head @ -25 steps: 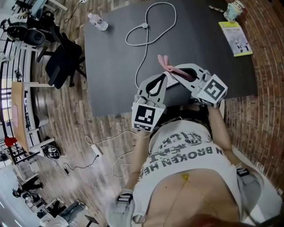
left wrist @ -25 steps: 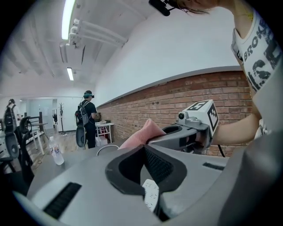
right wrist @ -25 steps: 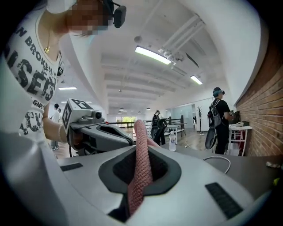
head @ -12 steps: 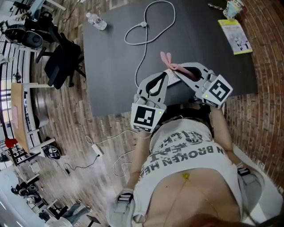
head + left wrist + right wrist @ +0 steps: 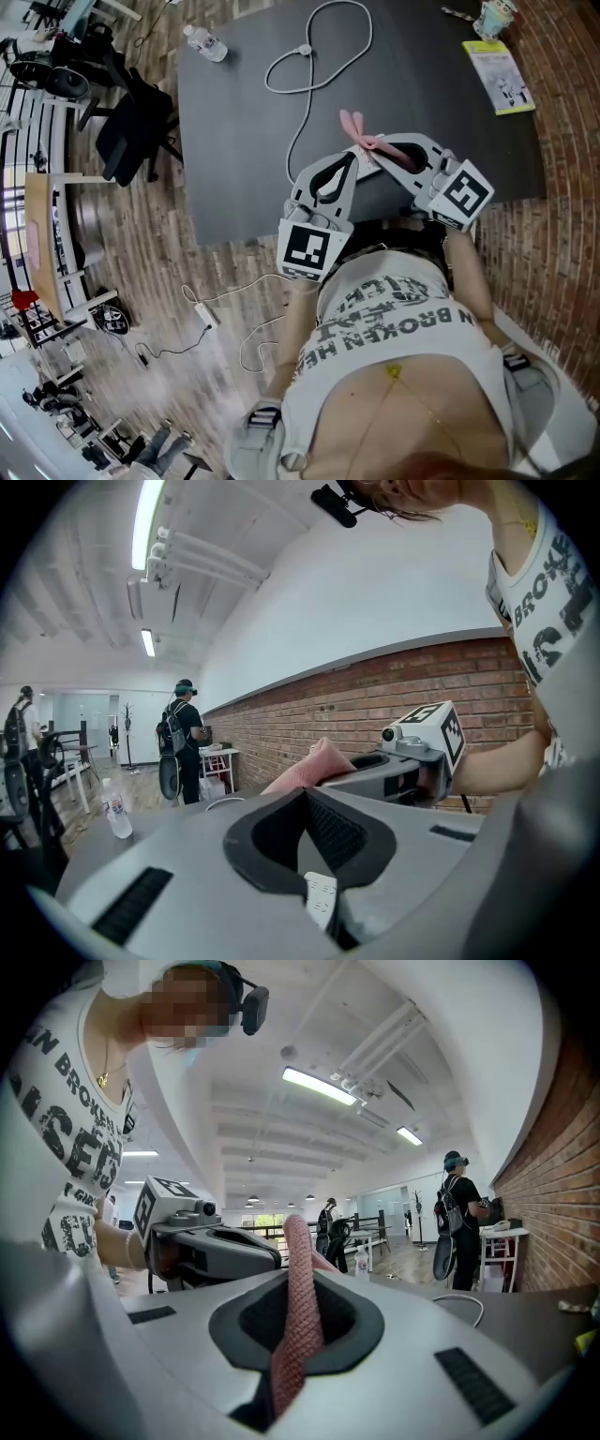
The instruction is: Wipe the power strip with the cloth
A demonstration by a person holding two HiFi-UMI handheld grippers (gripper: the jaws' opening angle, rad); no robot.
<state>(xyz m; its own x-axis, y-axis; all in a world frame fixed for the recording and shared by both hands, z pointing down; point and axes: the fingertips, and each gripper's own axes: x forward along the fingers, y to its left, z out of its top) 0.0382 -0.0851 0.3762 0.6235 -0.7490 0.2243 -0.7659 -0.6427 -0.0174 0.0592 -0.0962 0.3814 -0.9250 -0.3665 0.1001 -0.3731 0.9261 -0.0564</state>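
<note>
Long ceiling lamps (image 5: 148, 522) light the room brightly and evenly, and they glare white. Both gripper views bend strongly toward dark round edges. On the dark table (image 5: 234, 141) shadows are weak.

The person's white T-shirt (image 5: 398, 319) bears black print: the word "BROKEN" reads clearly, while the other letters show only in part.

A water bottle (image 5: 205, 45) stands at one far corner of a dark table (image 5: 244, 141), a green booklet (image 5: 498, 80) and cup (image 5: 494, 19) opposite, an office chair (image 5: 131, 131) alongside.
</note>
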